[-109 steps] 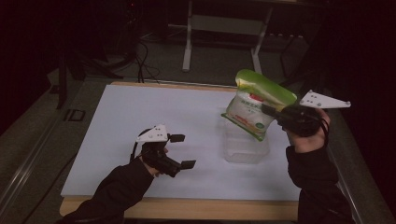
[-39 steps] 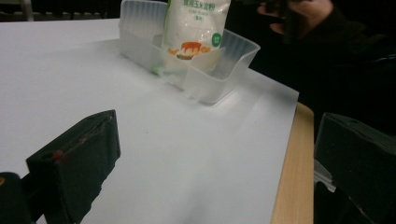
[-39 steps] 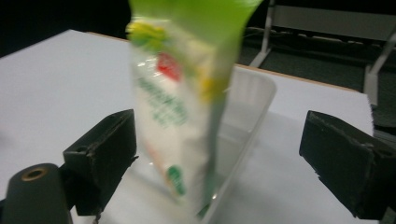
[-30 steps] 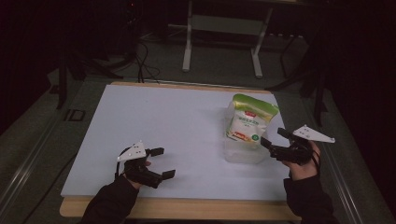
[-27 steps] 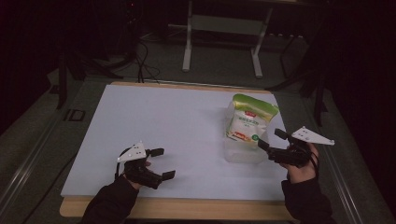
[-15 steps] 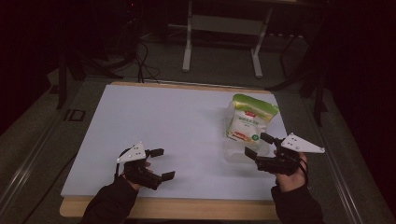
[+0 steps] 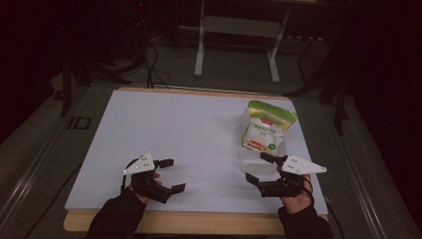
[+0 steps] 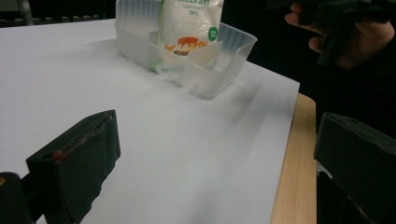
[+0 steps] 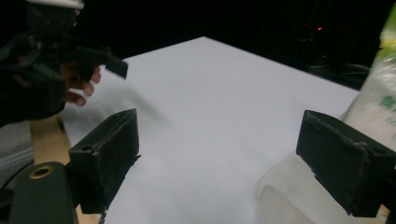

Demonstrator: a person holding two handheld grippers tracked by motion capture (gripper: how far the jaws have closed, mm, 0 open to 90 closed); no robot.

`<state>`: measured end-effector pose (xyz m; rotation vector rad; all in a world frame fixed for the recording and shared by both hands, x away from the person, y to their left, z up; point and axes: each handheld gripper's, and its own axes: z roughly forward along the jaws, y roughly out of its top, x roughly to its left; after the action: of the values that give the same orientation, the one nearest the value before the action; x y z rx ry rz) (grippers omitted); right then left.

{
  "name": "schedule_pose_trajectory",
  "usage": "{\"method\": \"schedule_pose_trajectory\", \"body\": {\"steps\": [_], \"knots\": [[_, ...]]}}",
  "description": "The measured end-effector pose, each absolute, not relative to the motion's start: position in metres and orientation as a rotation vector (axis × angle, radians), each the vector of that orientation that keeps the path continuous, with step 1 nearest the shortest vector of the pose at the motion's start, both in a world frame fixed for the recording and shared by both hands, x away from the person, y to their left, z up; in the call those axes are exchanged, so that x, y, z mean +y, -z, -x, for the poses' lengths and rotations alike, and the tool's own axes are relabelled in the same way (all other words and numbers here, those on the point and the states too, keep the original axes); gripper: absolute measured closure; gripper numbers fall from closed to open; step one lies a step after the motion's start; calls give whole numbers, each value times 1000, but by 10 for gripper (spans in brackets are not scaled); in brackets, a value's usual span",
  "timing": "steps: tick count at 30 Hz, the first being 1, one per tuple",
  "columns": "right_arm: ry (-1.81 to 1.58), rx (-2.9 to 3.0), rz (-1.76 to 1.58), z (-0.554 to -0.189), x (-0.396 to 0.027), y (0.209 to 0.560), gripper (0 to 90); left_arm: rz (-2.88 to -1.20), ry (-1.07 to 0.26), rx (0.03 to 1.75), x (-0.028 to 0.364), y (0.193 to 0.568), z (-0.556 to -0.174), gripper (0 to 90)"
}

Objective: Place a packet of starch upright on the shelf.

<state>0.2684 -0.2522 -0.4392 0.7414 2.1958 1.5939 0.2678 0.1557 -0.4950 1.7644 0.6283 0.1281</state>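
Left hand-held gripper [image 7: 168, 175] and right hand-held gripper [image 7: 258, 168] both released, jaws spread and empty, low over the near edge of the white worktop [image 7: 169, 129]. Clear plastic tub [image 7: 249, 160] sits just beyond the right one, at far right, with a green-topped white pouch [image 7: 263, 127] standing upright in it.

The right gripper [image 9: 224, 163] holds its black fingers [image 9: 343, 165] wide apart over the white surface [image 9: 219, 102]. A clear container [image 9: 285, 196] with a pouch [image 9: 376, 102] sits at lower right. The left gripper [image 9: 100, 58] hangs at upper left.
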Motion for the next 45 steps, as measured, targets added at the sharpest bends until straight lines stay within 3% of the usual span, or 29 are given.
{"method": "schedule_pose_trajectory", "body": {"steps": [27,45], "knots": [[-1384,2361,-739,-254,-253,481,132,-1791,-120,614,157,499,-265,10],[-1361,2364,-761,-255,-260,486,132,-1809,-114,614,156,504,-266,10]]}}
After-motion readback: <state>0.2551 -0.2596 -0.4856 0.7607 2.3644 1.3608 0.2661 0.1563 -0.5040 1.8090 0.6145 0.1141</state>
